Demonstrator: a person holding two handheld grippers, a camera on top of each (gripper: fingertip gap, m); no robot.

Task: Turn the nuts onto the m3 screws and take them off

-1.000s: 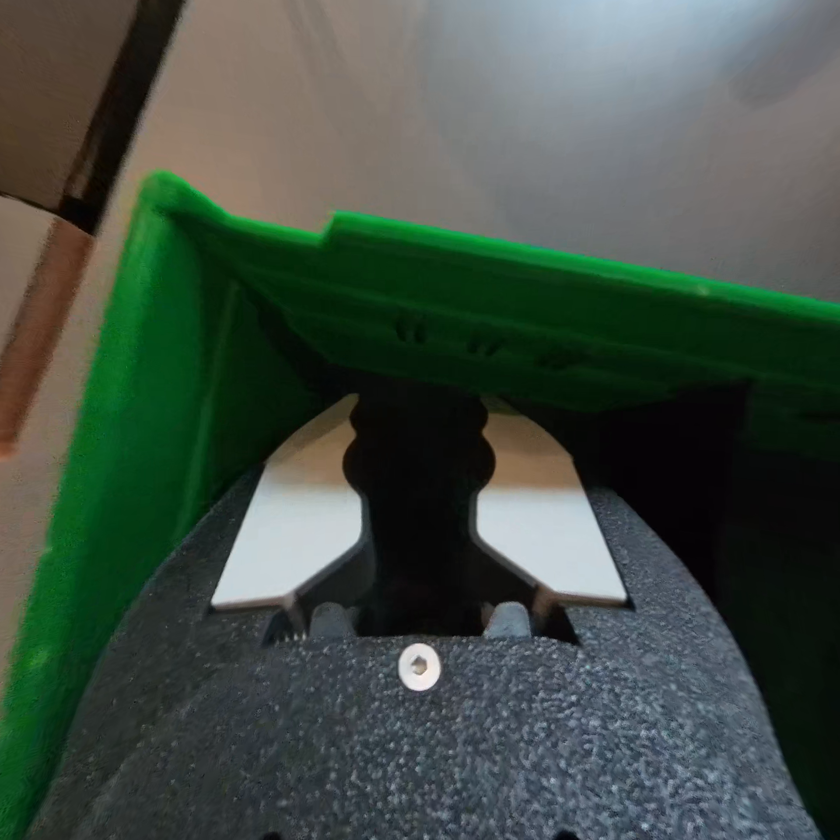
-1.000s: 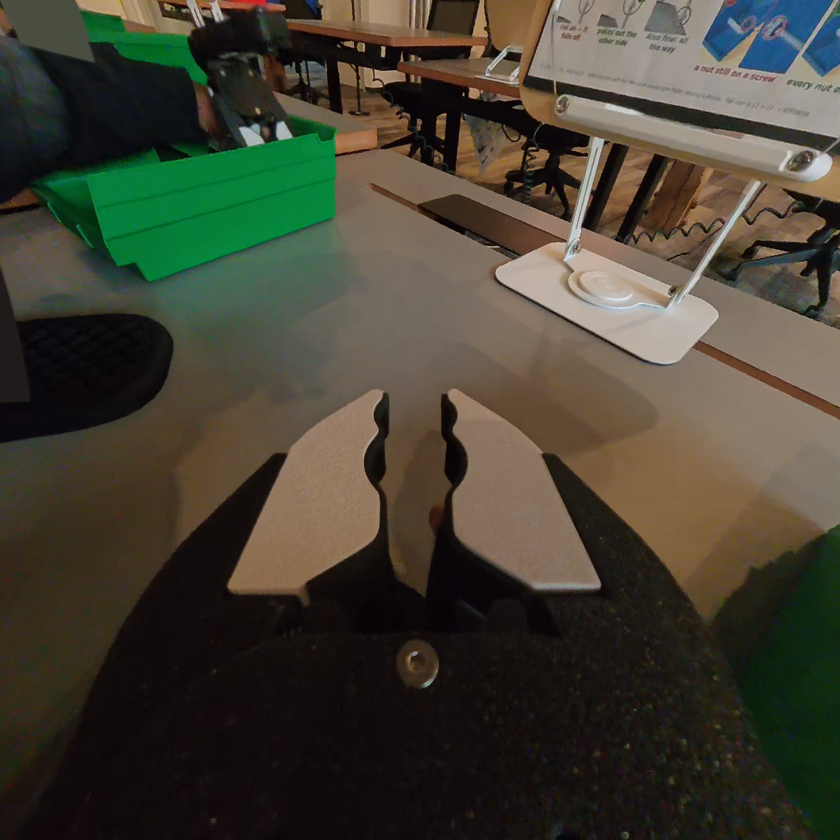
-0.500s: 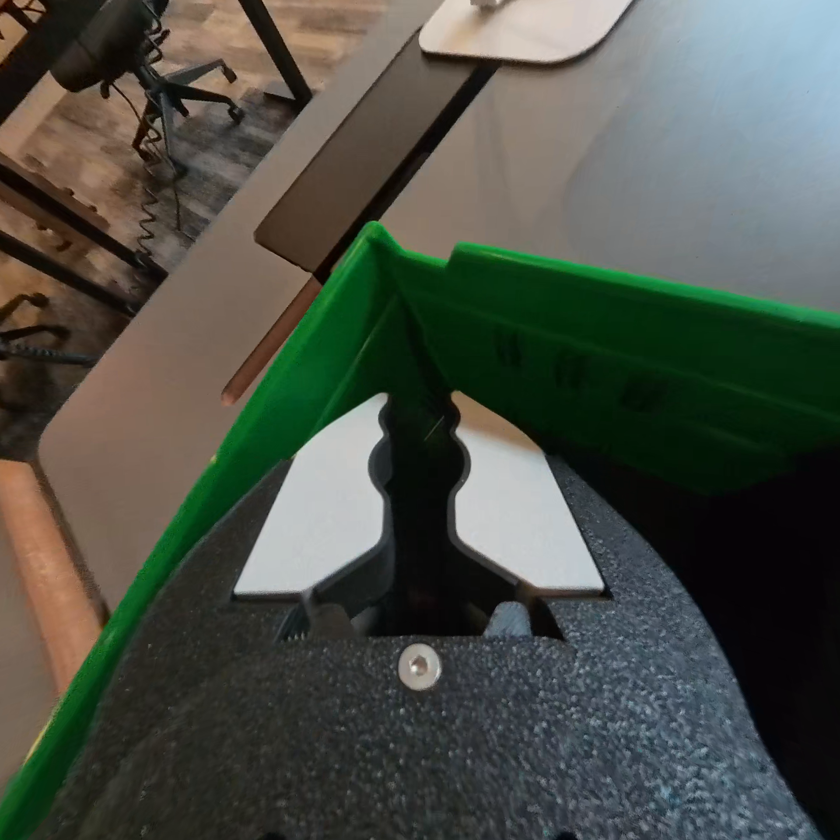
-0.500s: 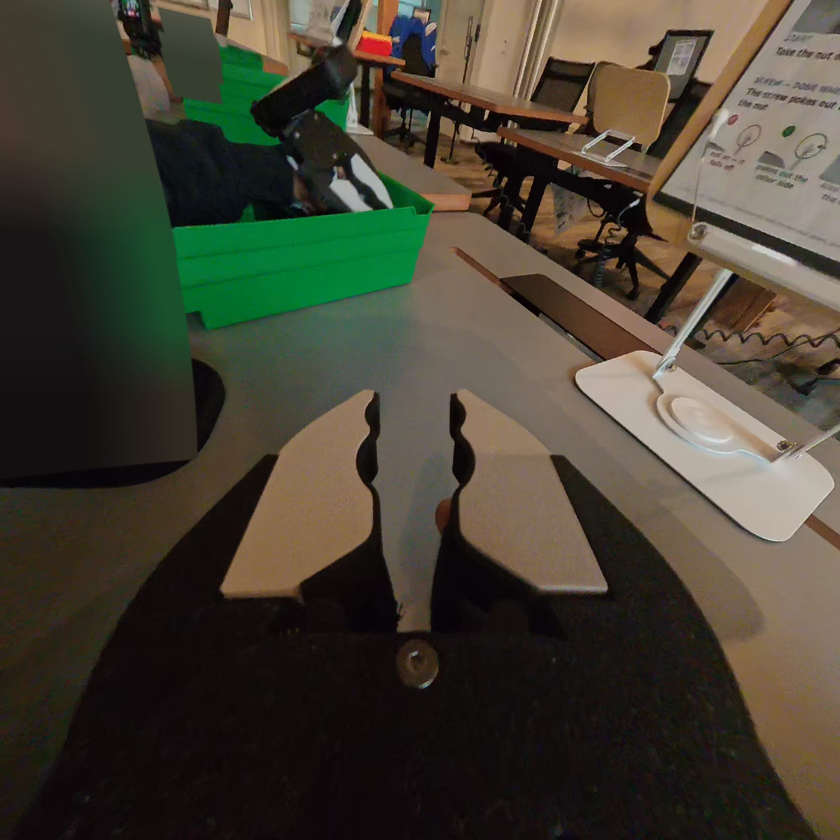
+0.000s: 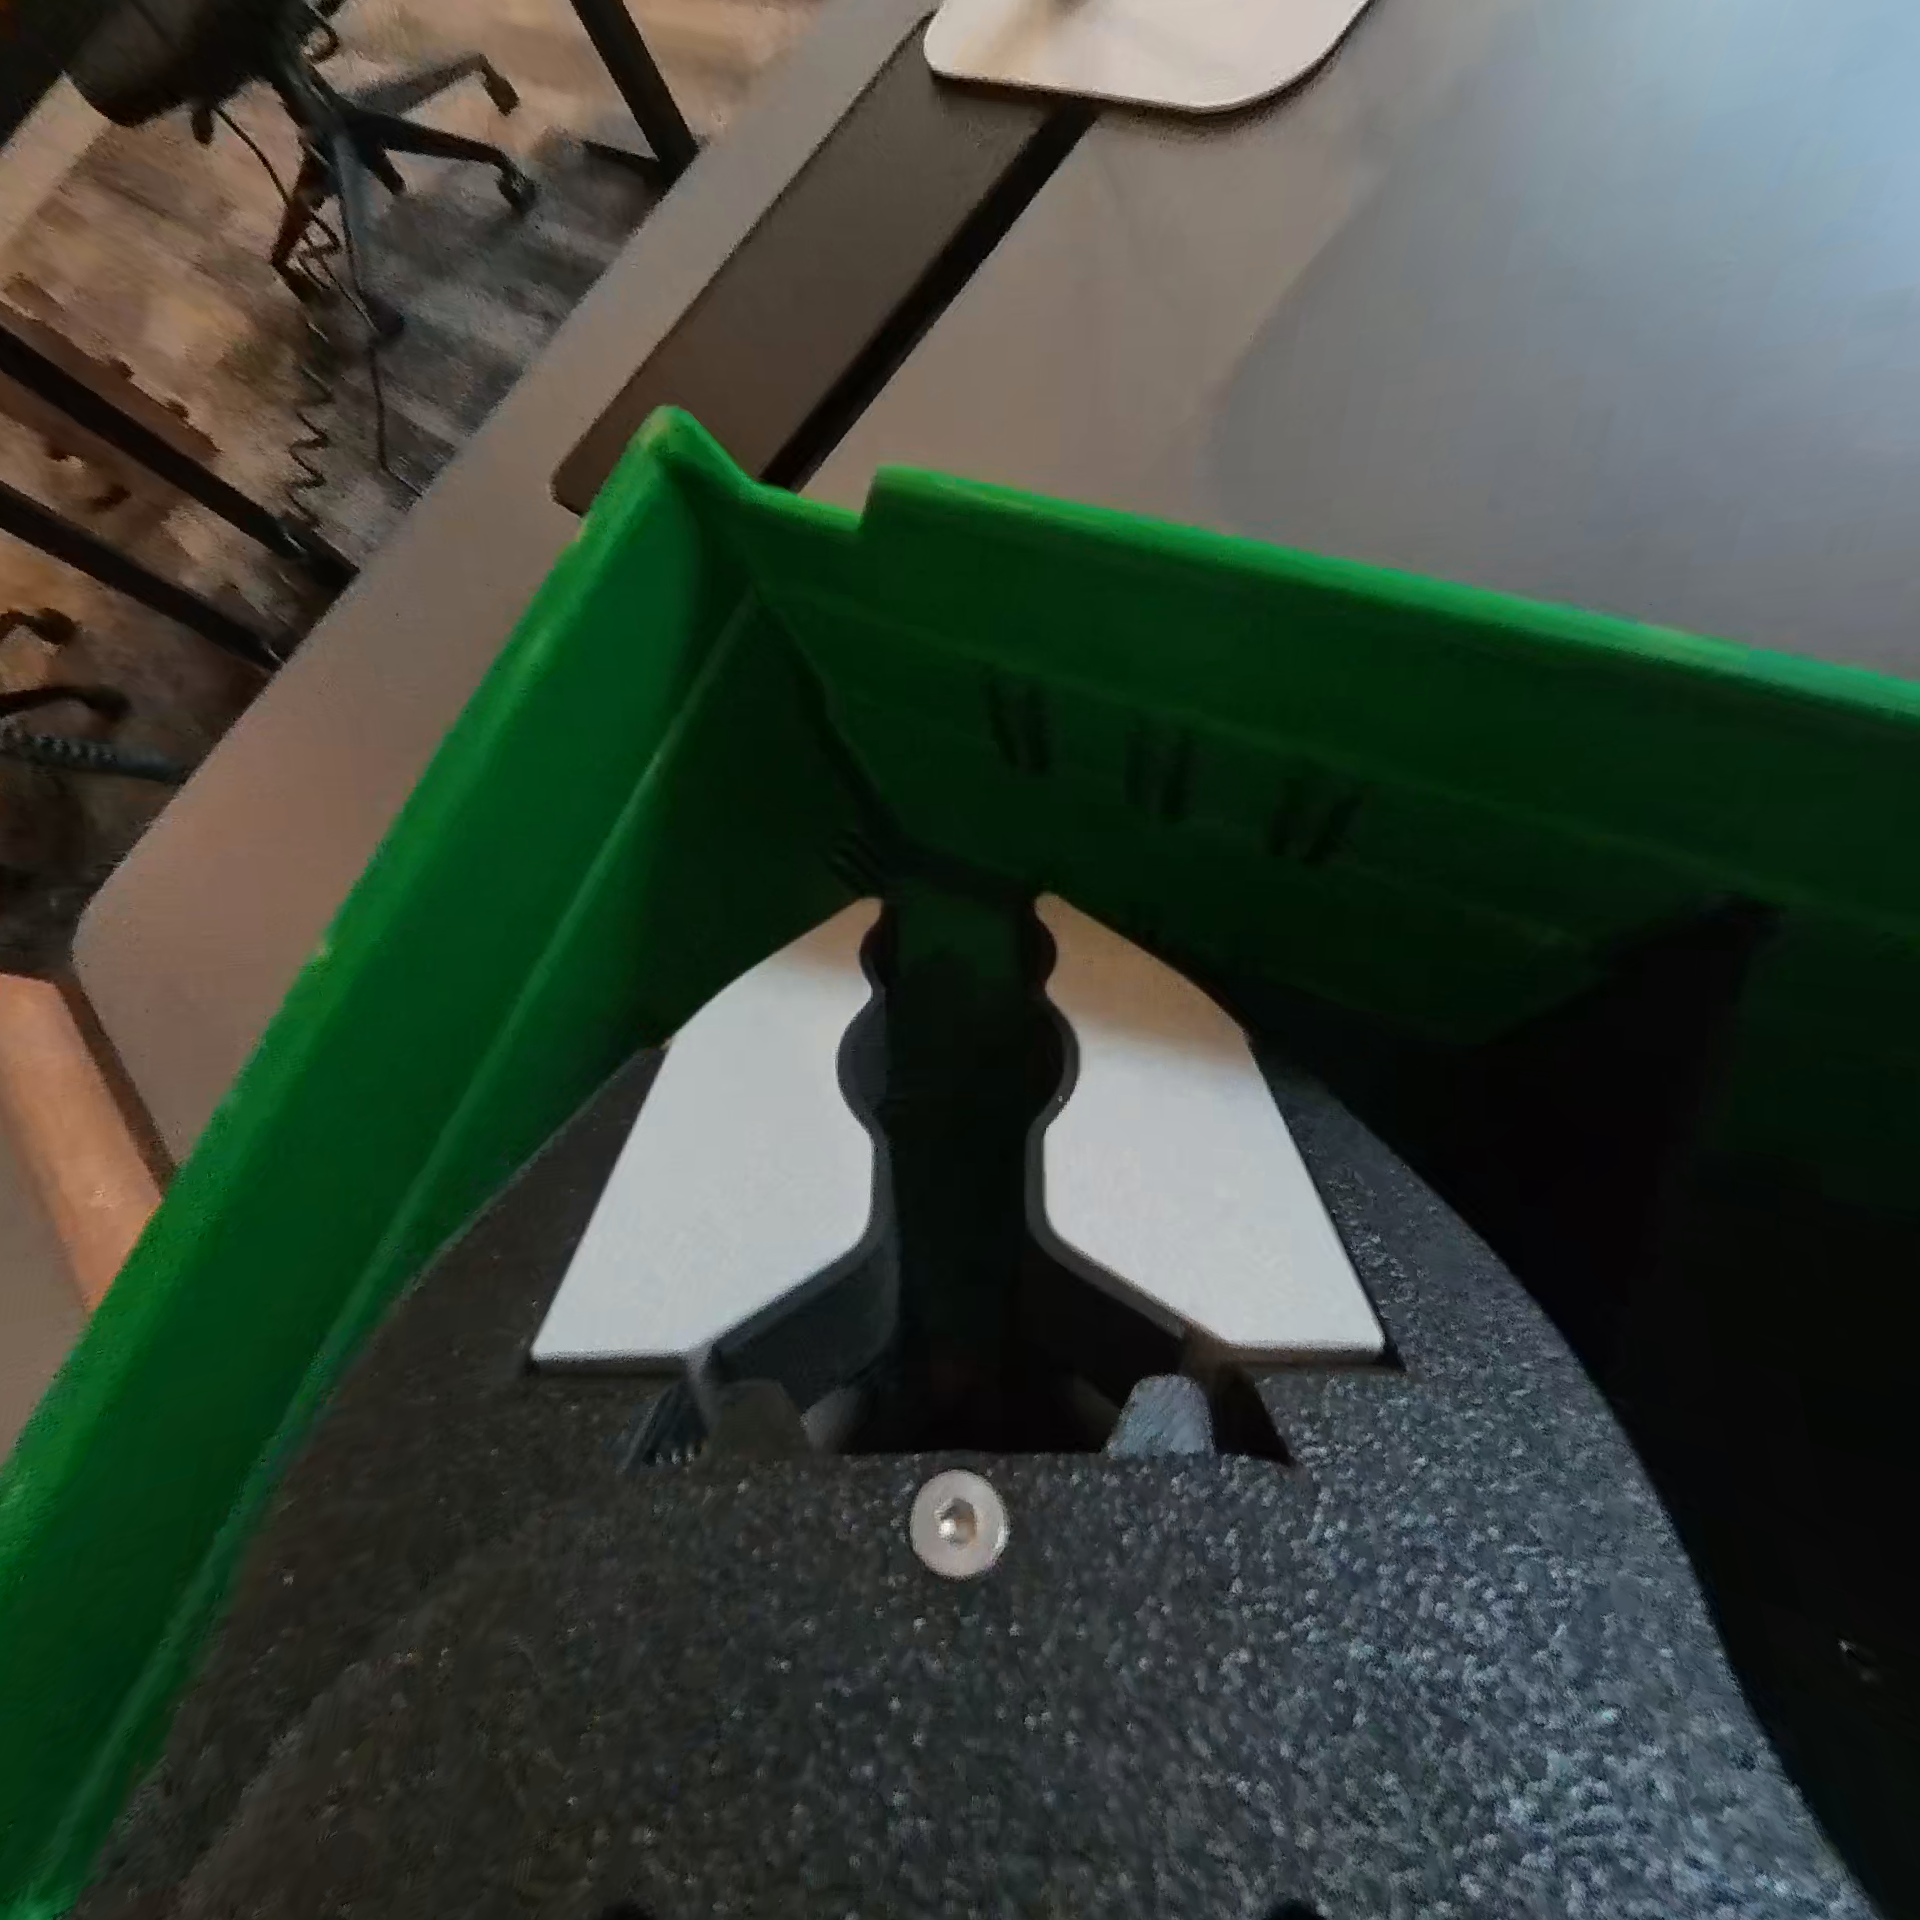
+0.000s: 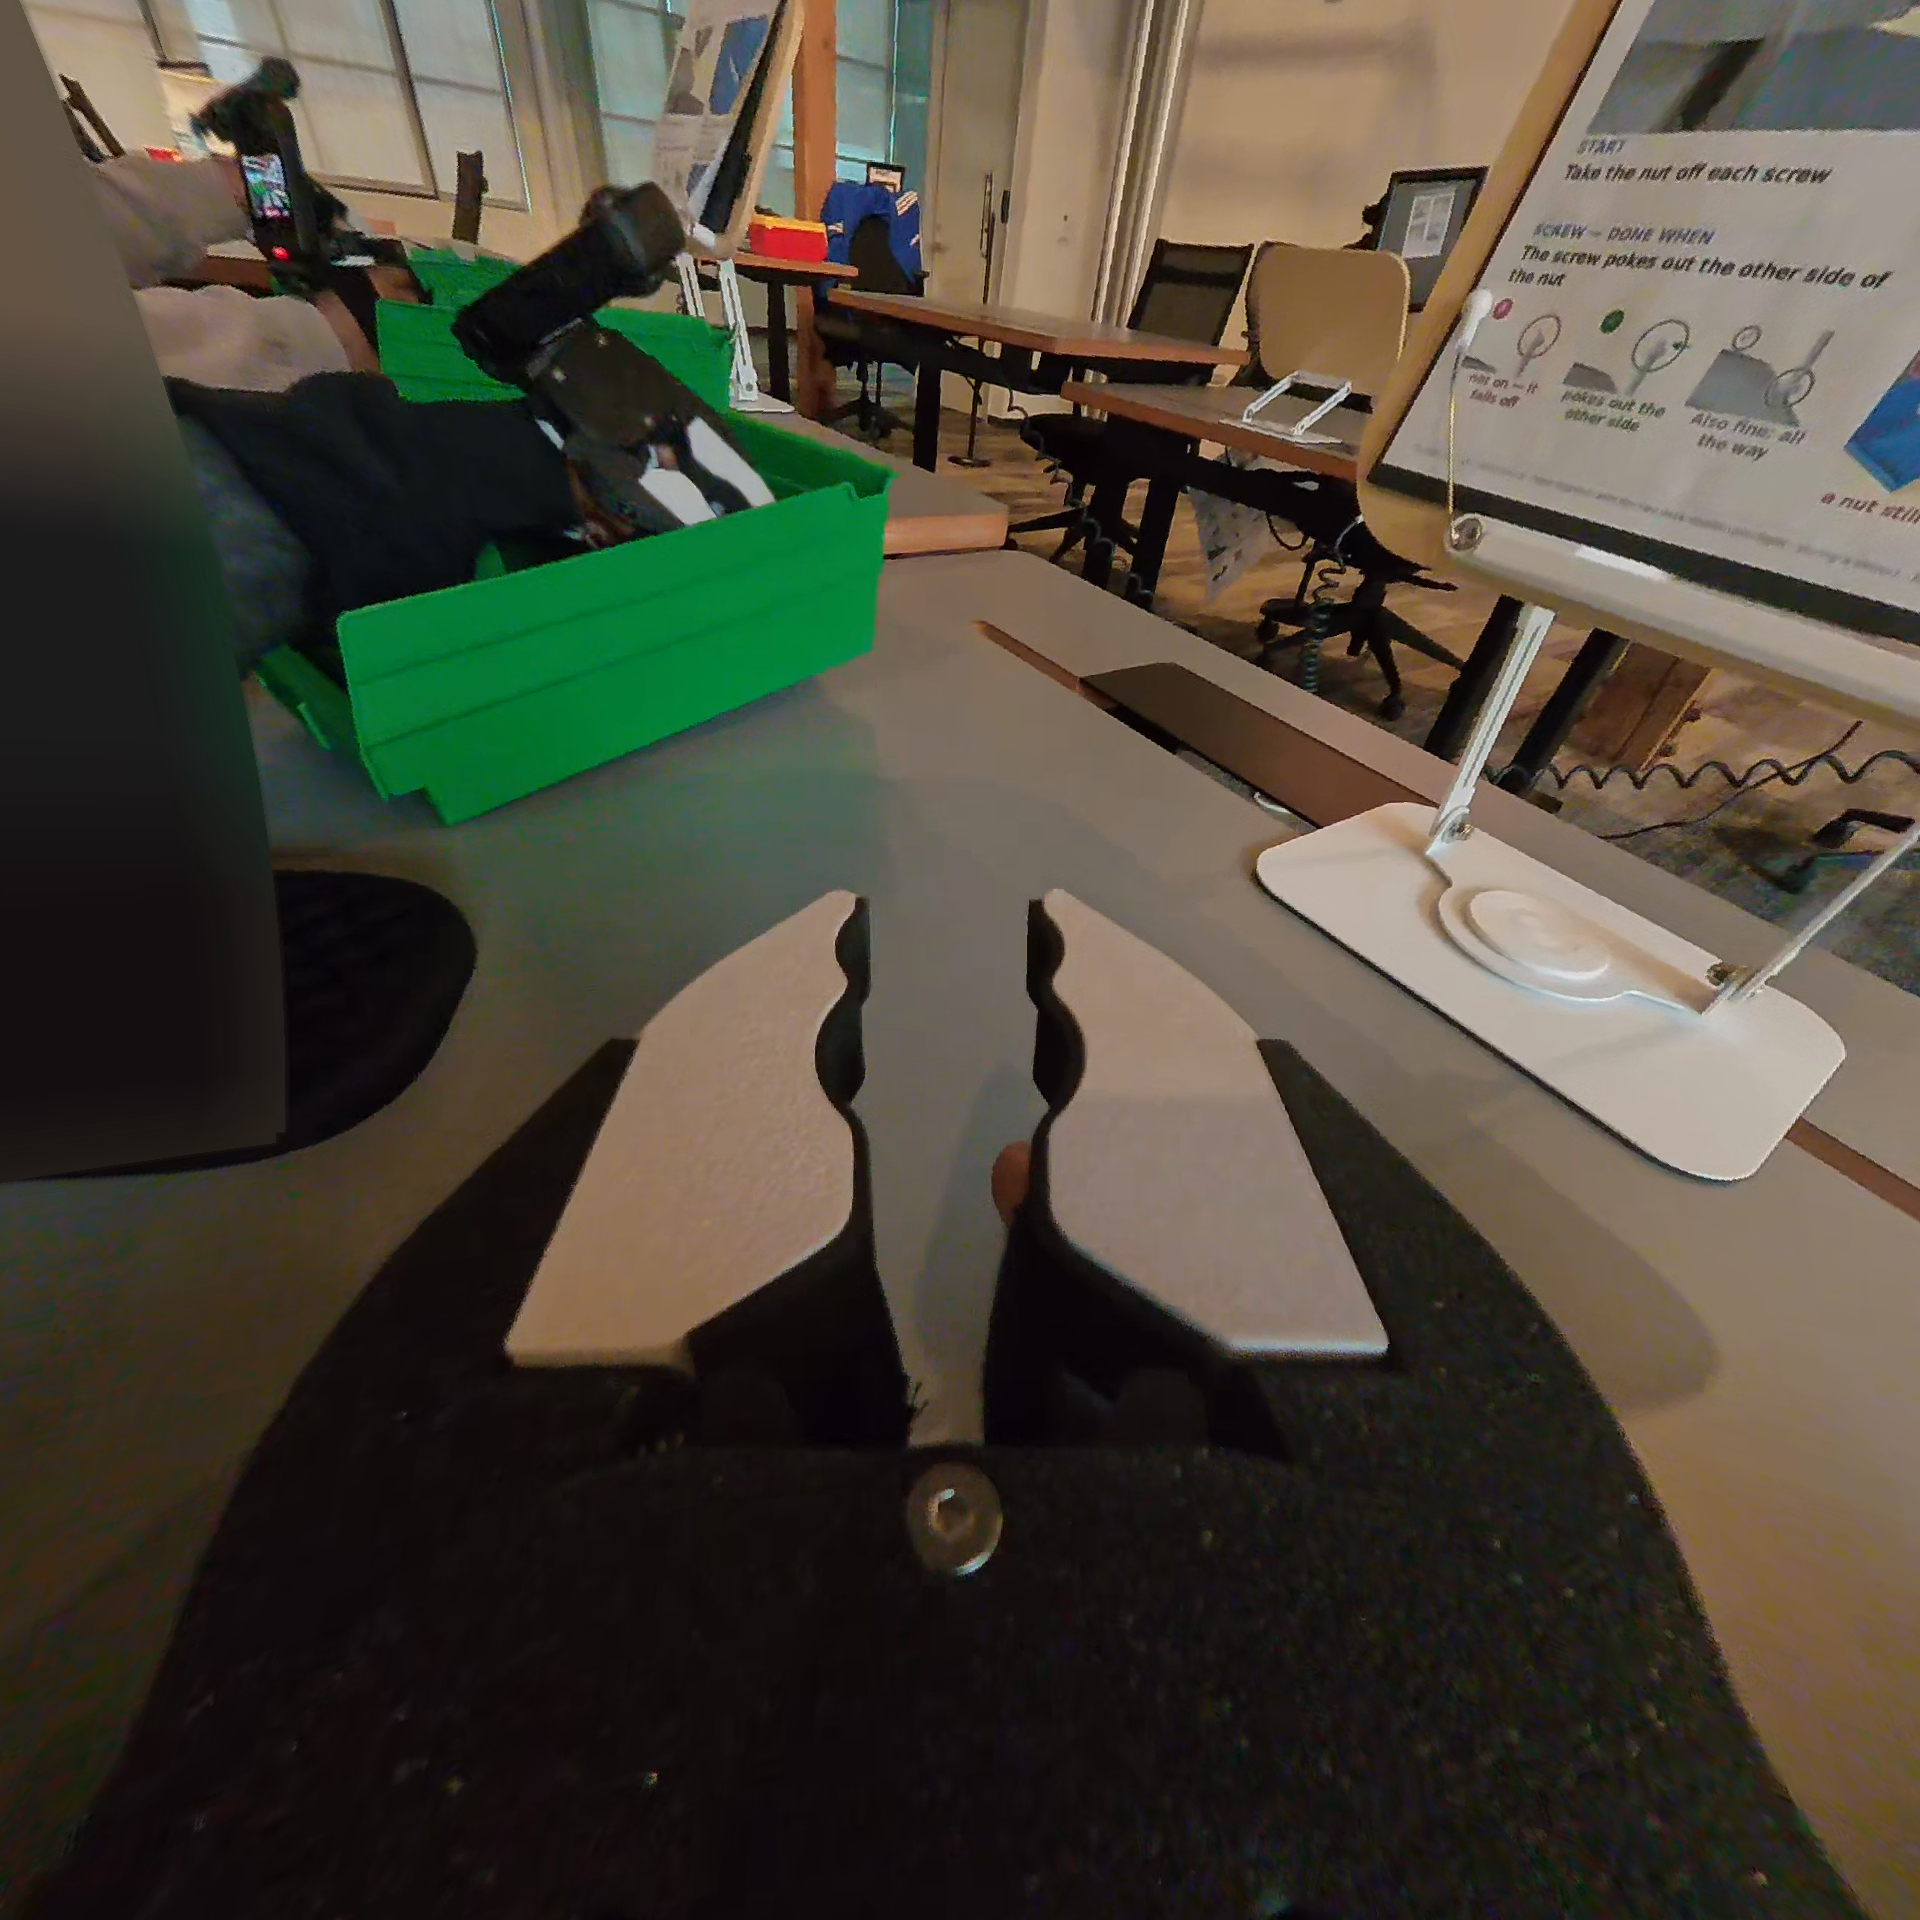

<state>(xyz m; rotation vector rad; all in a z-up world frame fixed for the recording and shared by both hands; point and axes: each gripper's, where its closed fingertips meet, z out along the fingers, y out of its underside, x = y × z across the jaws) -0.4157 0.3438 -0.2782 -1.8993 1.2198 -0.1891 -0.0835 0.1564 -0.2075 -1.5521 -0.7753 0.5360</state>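
The bench is largely bare. The left gripper, fingers narrowly parted, is sunk into the green bin's far corner; contents cannot be told. The right gripper is held parted, empty. No screws or nuts are seen; a blind pick risks missing.

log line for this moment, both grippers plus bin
left gripper: tips down in corner of green bin, grasp hidden | right gripper: open, nothing held, over grey table | nuts, screws: not visible

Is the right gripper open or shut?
Open. The right gripper has its jaws standing apart, with only bare gray table visible between them and nothing held.
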